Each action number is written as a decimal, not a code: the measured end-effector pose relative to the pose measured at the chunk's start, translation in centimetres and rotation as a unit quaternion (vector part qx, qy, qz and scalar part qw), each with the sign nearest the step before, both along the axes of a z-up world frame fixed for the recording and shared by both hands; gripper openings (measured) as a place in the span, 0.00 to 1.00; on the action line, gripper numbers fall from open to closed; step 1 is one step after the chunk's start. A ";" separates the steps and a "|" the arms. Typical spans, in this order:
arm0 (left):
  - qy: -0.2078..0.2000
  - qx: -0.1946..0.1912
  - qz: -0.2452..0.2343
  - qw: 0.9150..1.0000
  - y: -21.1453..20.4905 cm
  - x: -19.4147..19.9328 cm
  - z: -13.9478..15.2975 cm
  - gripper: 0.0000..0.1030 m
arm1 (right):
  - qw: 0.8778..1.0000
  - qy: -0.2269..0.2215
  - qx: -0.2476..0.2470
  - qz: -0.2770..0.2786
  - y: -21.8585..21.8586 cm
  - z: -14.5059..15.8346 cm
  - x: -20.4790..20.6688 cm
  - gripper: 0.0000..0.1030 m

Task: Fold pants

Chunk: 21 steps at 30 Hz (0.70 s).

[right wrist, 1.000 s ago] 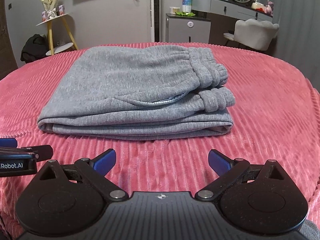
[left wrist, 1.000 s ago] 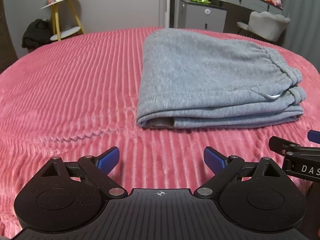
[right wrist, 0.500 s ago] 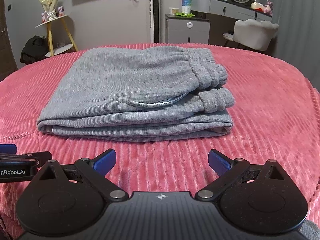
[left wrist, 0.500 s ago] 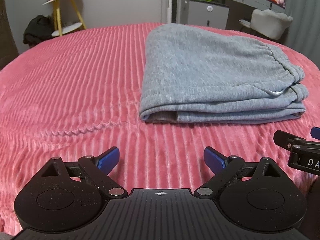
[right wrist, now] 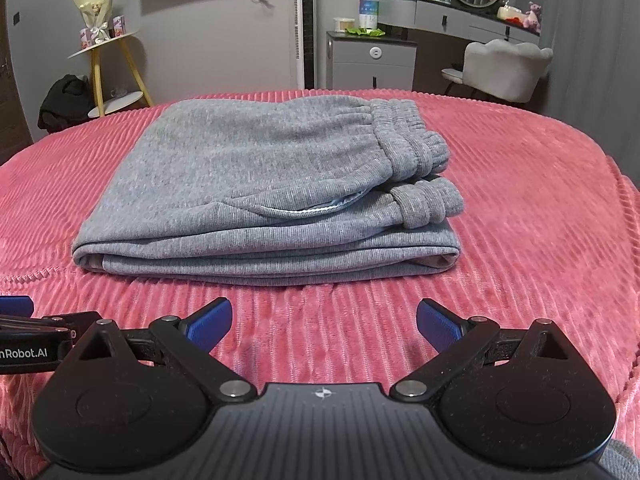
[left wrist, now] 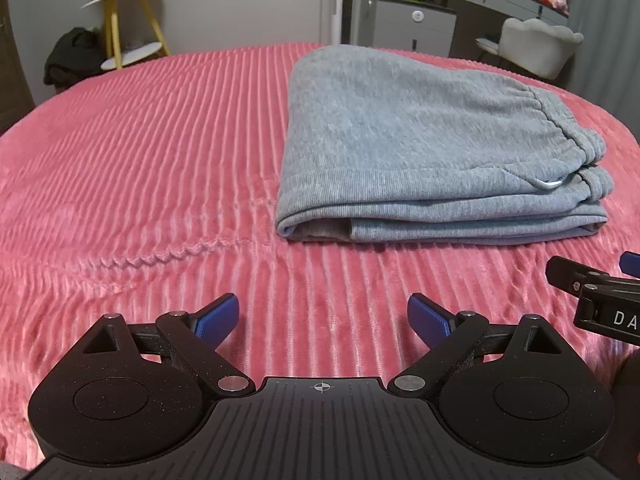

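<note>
The grey pants (right wrist: 272, 192) lie folded in a flat stack on the pink bed (left wrist: 140, 152), ahead of both sets of fingers, touching neither. Left gripper (left wrist: 323, 320) and right gripper (right wrist: 324, 322) are spread wide and empty. The knit looks soft, limp and light; the thick folded edge nearest the fingers offers the firmest hold. Against the earlier frame, the left view has shifted slightly; the stack is unmoved.

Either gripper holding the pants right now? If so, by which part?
Nothing is held. The left gripper and right gripper are both open, short of the folded grey pants on the pink bedspread.
</note>
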State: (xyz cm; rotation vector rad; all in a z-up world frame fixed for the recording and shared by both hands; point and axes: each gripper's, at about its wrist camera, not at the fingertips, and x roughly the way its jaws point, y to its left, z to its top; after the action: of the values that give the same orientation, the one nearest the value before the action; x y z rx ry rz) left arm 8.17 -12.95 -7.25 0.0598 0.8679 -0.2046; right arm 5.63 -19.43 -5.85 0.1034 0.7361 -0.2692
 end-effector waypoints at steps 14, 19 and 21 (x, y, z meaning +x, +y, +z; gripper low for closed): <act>0.004 -0.003 0.002 1.000 0.0 0.0 -0.1 0.93 | 1.000 -0.002 0.000 -0.001 0.0 0.0 0.0 0.96; 0.004 -0.004 0.002 1.000 0.1 0.0 -0.1 0.93 | 1.000 -0.003 0.000 -0.001 0.0 0.0 0.0 0.96; 0.005 -0.004 0.002 1.000 0.1 0.0 -0.1 0.93 | 1.000 -0.003 0.000 -0.001 0.0 0.0 0.0 0.96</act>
State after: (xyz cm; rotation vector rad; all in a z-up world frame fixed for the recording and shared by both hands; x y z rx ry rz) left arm 8.20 -12.87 -7.35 0.0488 0.8766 -0.2050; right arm 5.63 -19.43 -5.84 0.1040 0.7305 -0.2706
